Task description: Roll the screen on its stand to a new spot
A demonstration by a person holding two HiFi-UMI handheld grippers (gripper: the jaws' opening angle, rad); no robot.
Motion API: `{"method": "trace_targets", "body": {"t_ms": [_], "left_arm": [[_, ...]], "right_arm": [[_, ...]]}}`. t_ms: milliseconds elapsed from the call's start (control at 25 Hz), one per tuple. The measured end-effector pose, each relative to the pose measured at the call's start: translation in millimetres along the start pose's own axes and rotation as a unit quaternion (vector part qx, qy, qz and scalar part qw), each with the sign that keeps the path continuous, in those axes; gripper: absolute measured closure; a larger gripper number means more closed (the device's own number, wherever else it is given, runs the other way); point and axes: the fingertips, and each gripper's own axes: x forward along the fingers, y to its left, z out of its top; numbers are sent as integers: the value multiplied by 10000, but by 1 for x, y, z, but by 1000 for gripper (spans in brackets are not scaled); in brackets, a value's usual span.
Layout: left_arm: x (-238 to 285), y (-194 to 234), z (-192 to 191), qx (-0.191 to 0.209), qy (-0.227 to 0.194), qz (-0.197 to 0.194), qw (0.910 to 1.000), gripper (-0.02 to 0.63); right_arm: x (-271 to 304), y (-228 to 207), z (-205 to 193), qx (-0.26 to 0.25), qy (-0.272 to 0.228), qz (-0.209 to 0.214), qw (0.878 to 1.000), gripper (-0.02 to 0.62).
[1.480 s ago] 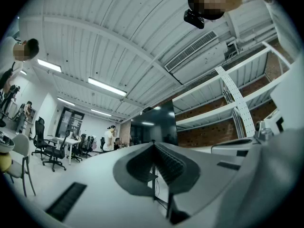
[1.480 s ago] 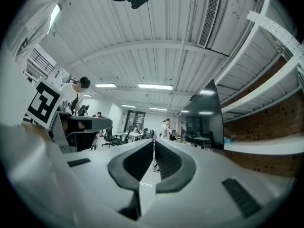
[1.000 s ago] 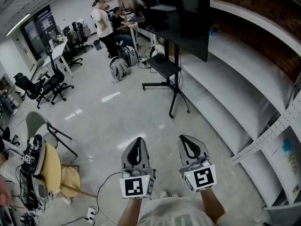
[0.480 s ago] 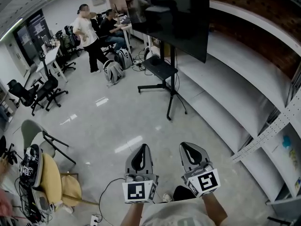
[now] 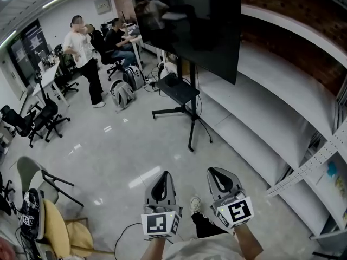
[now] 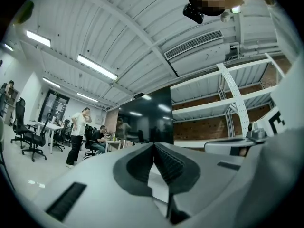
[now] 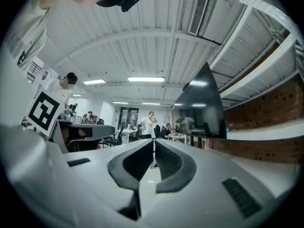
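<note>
Glossy grey floor (image 5: pixel 135 145), white shelving (image 5: pixel 255 88), brick wall (image 5: pixel 295 4)

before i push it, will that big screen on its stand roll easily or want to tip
Probably top-heavy: the large screen sits high on a thin post, so a high push could tip it. The spread base legs and smooth glossy floor suggest it rolls easily if pushed low. Cables near the base might snag.

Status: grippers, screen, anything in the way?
Left gripper and right gripper shut, empty. Screen upright on its stand, ahead, untouched. Shelving close beside it; backpack, standing person beyond.
</note>
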Motion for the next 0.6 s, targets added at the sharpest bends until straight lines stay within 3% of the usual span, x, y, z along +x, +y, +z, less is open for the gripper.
{"method": "trace_targets", "body": {"t_ms": [400, 600], "left_arm": [[191, 55, 5, 118, -194, 33, 9997, 591], [266, 70, 19, 198, -263, 11, 9995, 591]], "right_arm": [[181, -102, -2, -71, -243, 220, 9994, 572], [243, -136, 5, -154, -321, 324, 9988, 572]]}}
